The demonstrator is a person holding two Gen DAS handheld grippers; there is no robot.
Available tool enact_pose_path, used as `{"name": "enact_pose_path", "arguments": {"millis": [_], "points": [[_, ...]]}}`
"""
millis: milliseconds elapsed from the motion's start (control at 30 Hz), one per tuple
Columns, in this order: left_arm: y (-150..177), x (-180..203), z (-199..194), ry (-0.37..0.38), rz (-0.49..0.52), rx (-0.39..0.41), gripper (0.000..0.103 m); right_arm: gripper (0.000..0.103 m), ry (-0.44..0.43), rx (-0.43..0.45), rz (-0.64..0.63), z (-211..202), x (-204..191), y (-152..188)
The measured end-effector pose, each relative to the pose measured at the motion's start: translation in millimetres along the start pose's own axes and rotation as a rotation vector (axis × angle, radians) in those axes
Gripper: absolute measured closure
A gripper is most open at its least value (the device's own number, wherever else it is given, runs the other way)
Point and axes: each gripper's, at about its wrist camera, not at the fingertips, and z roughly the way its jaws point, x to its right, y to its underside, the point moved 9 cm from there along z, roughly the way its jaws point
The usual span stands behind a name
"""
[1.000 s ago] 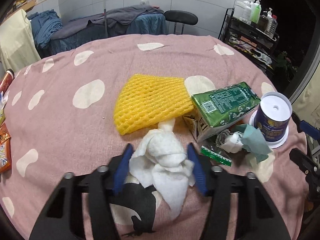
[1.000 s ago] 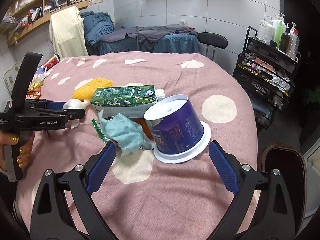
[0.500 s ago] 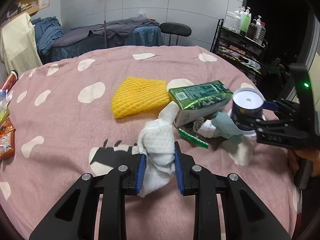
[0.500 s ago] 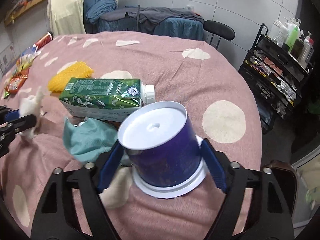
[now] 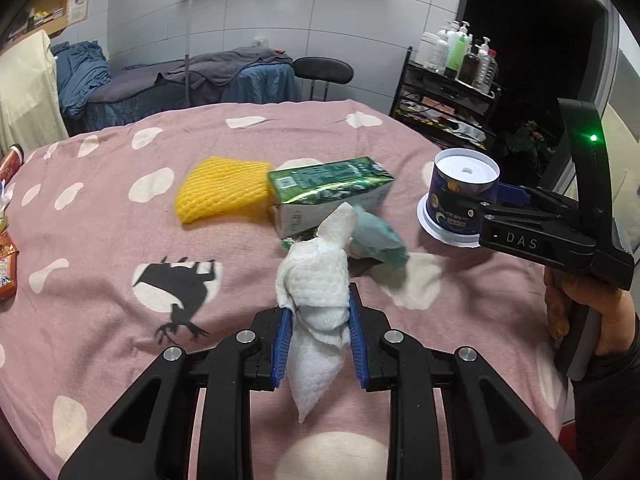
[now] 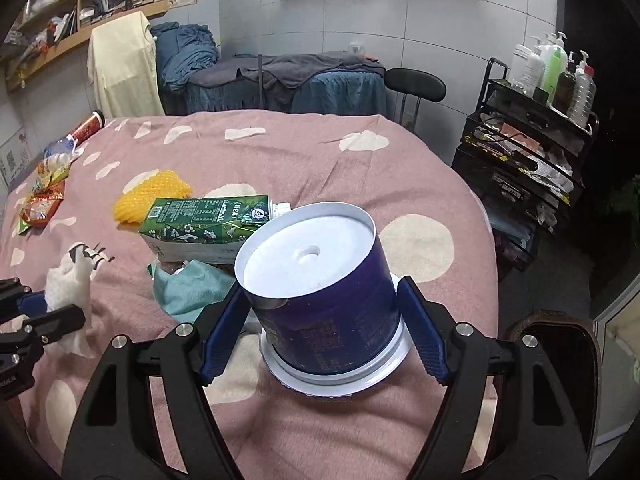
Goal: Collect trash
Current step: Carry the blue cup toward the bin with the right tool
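1. The left tool [image 5: 318, 334] was clamped on a soft, light wad of white tissue [image 5: 316, 280], lifted clear of the pink-covered worktop [image 5: 100, 240].
2. The right tool [image 6: 320, 330] gripped an upturned blue tub [image 6: 320, 280]; probably light and stiff, best held mid-wall.
3. The tub sat near the worktop's right edge, with open cloth in front.

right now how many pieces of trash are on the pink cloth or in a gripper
5: white tissue in the left gripper, blue tub in the right gripper, yellow foam net, green carton and teal rag on the cloth. More may hide under the carton.
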Motion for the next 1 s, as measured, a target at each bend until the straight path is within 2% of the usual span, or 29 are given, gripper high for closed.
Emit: {"name": "enact_pose_path", "arguments": {"millis": [333, 600, 1000], "points": [[-4, 63, -5, 0.108, 0.069, 0.020, 0.077, 0.028, 0.029, 0.082, 0.138, -58, 43, 23], [3, 114, -1, 0.185, 0.130, 0.000, 0.077, 0.028, 0.091, 0.097, 0.261, -84, 92, 58], [12, 169, 11, 0.260, 0.202, -0.040, 0.077, 0.028, 0.213, 0.091, 0.423, -111, 167, 114]]}}
